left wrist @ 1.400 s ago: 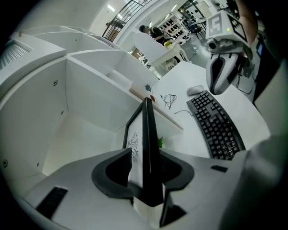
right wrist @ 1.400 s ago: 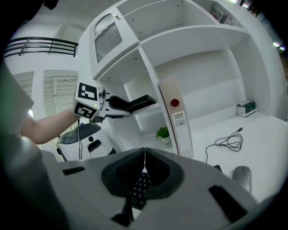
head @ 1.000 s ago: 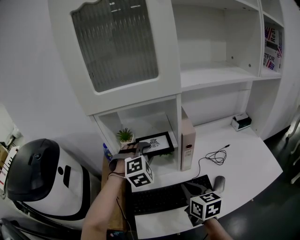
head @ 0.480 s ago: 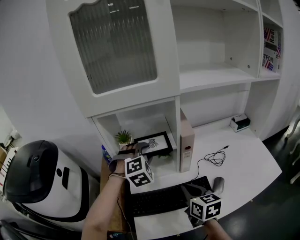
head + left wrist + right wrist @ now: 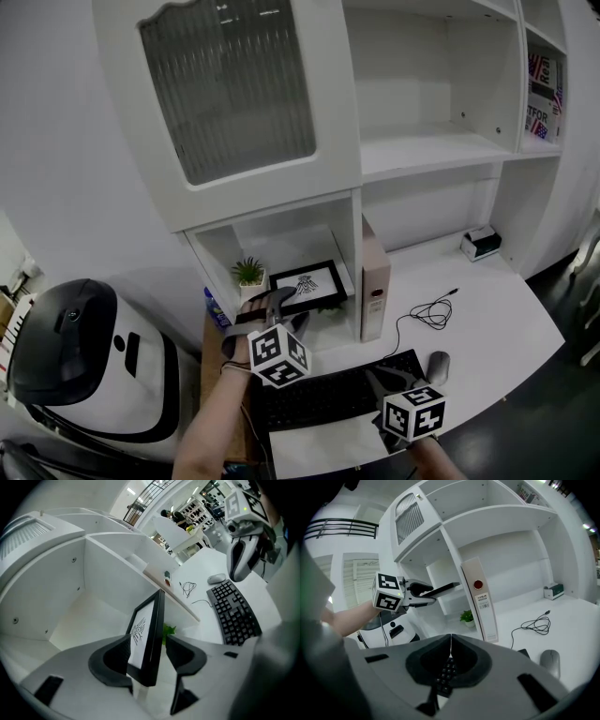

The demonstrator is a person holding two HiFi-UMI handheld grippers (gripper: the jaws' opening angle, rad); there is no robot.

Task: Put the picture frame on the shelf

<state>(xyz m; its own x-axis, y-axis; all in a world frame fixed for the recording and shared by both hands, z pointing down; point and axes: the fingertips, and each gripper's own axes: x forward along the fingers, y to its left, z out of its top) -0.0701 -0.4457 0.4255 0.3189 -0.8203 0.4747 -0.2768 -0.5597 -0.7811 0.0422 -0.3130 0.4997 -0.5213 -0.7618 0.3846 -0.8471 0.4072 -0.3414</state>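
My left claw (image 5: 149,640) has just been opening and now stands wide. The picture frame (image 5: 149,616) is edge-on between its jaws. A clear gap shows at the right jaw, and neither pad presses on the frame.

From the head view, the frame is in the lower compartment of the white shelf unit (image 5: 356,234), below the glass-door cabinet (image 5: 230,89). It leans back with its drawing facing out. I cannot tell whether its bottom edge rests on the shelf board.

A small potted plant (image 5: 249,272) sits just beside the frame at its nine o'clock, in the same compartment. At the frame's three o'clock, past the divider, a pale binder (image 5: 375,281) stands upright on the bench (image 5: 487,319).

My right claw (image 5: 450,644) is at five o'clock of the left one and well apart from it. Its jaws are pressed together with nothing between them, and it hangs over the black keyboard (image 5: 314,398). A grey mouse (image 5: 438,366) lies at the keyboard's three o'clock. A coiled black cable (image 5: 429,314) lies at the mouse's twelve o'clock.
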